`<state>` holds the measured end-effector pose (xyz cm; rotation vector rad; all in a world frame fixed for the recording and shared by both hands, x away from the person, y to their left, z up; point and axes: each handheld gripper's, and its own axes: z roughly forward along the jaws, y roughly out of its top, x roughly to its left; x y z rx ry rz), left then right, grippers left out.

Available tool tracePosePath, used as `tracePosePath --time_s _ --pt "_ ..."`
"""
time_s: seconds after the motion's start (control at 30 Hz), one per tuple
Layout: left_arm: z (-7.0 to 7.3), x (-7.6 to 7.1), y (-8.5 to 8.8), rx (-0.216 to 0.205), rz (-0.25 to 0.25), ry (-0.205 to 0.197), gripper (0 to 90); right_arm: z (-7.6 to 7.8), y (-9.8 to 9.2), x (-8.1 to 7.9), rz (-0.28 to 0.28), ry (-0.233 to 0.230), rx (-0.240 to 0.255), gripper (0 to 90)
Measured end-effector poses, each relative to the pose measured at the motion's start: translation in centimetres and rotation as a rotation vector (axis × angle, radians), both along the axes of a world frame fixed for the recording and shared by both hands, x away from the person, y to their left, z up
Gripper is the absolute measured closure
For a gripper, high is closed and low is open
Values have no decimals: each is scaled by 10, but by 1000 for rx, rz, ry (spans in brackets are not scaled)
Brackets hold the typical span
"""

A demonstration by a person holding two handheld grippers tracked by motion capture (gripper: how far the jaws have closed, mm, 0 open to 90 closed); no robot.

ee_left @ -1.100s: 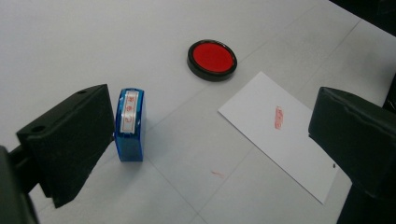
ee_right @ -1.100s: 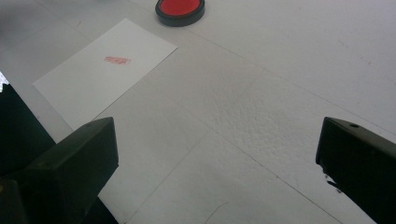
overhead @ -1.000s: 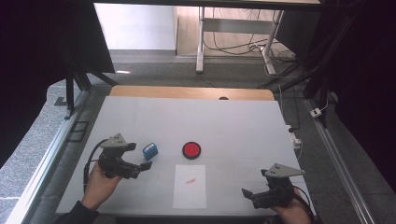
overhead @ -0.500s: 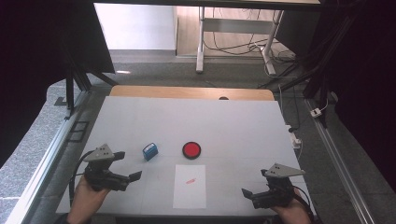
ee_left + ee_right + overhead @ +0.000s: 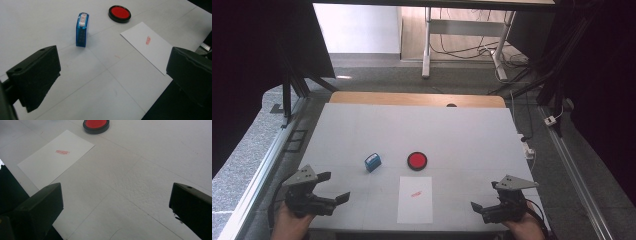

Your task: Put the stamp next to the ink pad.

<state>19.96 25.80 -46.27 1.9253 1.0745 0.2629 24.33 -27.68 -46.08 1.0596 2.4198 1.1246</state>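
At the near edge we hold the left gripper [image 5: 334,187] and right gripper [image 5: 484,199], jaws of both spread apart and empty. Between them lies a white paper sheet [image 5: 415,199] bearing a red stamped mark [image 5: 416,194] — too blurred to read. Beyond it, well apart from both grippers: a blue stamp [image 5: 372,162], unlabelled as far as we can tell, and beside it a round red ink pad [image 5: 417,160] — all on the white table [image 5: 462,135].

On the worktop [image 5: 462,130], the stamp [image 5: 372,162] lies left of the ink pad [image 5: 417,160], with the paper sheet [image 5: 415,199] just nearer the person.
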Motion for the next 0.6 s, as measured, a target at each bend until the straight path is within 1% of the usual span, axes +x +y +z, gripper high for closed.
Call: tracePosePath --time_s 0.2,0.27,0.33,0.43,0.5,0.6 --pt "-5 -9 7 26 30 15 0 0 0 0 0 0 -1 0" --pt "-6 -11 8 50 43 23 0 0 0 0 0 1 0 0" --pt "-7 -13 9 87 55 32 0 0 0 0 0 1 -1 0" --pt "-12 -14 7 133 59 61 0 0 1 0 -1 0 -3 0" --pt "-15 -14 6 150 53 82 0 0 1 0 -1 0 -4 0" --pt "-15 -14 5 155 58 77 0 0 1 0 -2 0 -4 0"
